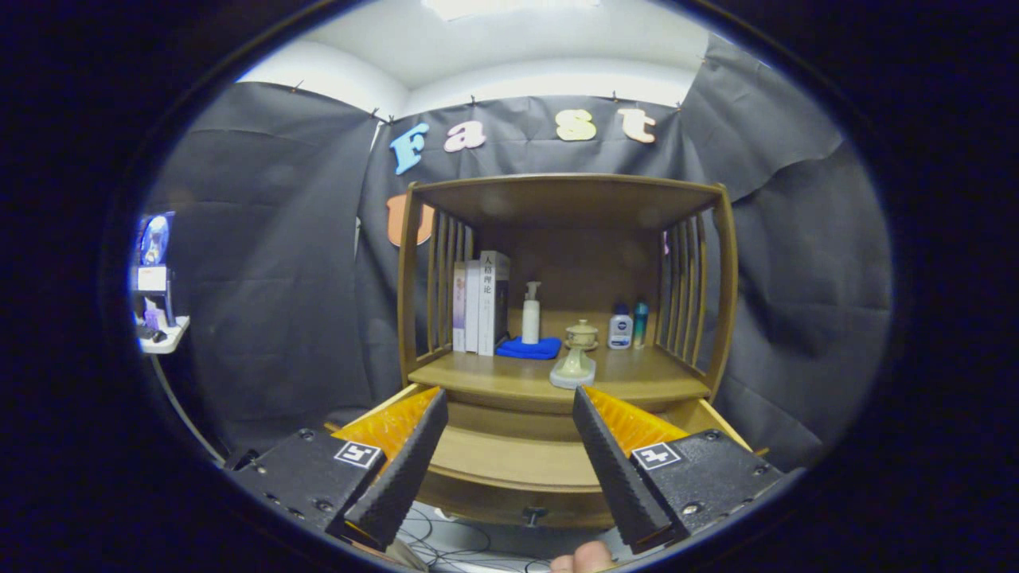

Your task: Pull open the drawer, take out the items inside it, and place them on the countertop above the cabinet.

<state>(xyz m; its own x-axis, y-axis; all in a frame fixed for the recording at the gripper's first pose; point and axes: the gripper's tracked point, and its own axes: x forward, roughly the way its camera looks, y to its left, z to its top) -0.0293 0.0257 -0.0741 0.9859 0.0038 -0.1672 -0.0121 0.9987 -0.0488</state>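
Claw (509, 469) spread wide, gripping nothing, hovering before the brown wooden cabinet (561, 318); pulled-out wooden drawer (509, 458) lying between and just beyond the fingers, contents hidden from here; best lowered straight in, centred over an item before closing. Spine lettering on the upright white books (480, 306) too small to read; label on the small white bottle (620, 330) likewise.

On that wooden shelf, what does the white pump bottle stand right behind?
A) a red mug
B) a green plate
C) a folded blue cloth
C: the white pump bottle stands just behind the folded blue cloth, beyond the open gripper.
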